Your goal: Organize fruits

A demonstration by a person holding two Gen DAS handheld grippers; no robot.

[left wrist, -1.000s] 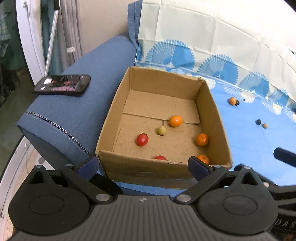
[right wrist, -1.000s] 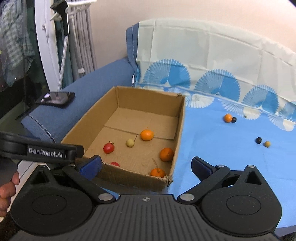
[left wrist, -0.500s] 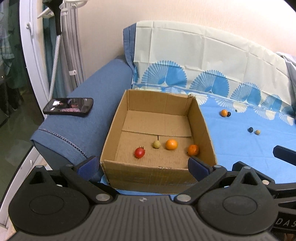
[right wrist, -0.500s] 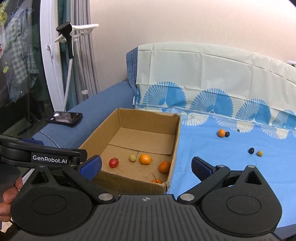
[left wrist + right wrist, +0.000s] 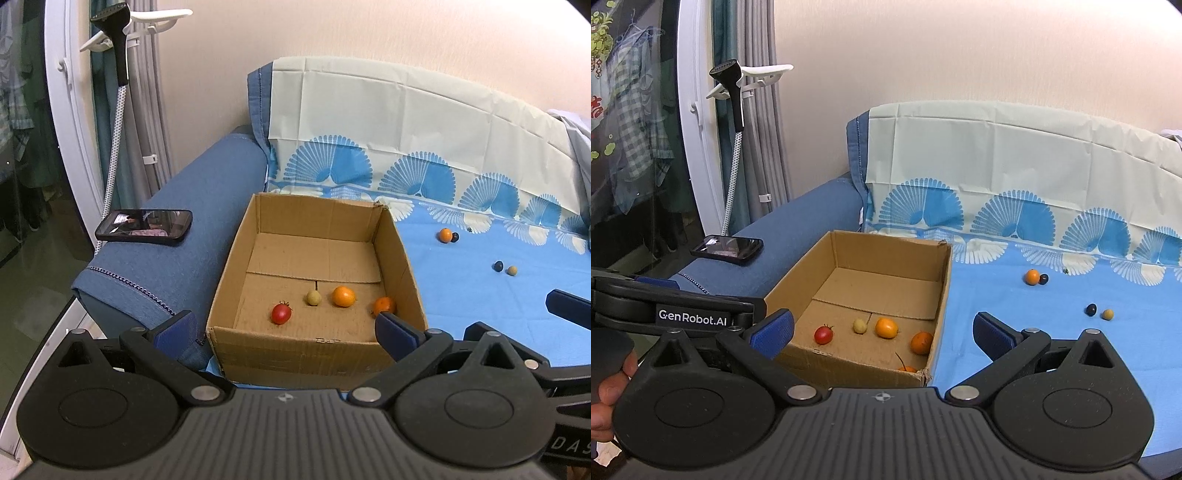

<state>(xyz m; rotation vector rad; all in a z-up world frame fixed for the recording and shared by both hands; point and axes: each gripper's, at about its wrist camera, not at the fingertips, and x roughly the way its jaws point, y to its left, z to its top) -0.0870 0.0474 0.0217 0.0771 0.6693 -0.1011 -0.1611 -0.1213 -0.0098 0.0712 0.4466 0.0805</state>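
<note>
A cardboard box (image 5: 314, 347) (image 5: 857, 365) sits on a blue sheet and holds a red tomato (image 5: 281, 313) (image 5: 823, 334), a pale green fruit (image 5: 313, 297) (image 5: 860, 326) and several orange fruits (image 5: 344, 296) (image 5: 886, 328). Out on the sheet lie an orange fruit (image 5: 445, 235) (image 5: 1032, 277) beside a dark berry (image 5: 455, 237) (image 5: 1043, 278), and another dark berry (image 5: 498, 266) (image 5: 1091, 309) beside a tan fruit (image 5: 511, 270) (image 5: 1107, 314). My left gripper (image 5: 284, 330) is open and empty before the box's near wall. My right gripper (image 5: 882, 330) is open and empty, back from the box's near right corner.
A black phone (image 5: 144, 227) (image 5: 727, 250) lies on the blue sofa arm (image 5: 192, 206) left of the box. A garment steamer head and hose (image 5: 733, 122) stand by the curtains at the left. The sheet (image 5: 1052, 332) covers the seat and backrest. A hand (image 5: 607, 391) holds the left tool.
Both grippers have drawn back and tilted up from the box, so more of the wall and backrest shows and the box looks smaller. The fruits have stayed in place.
</note>
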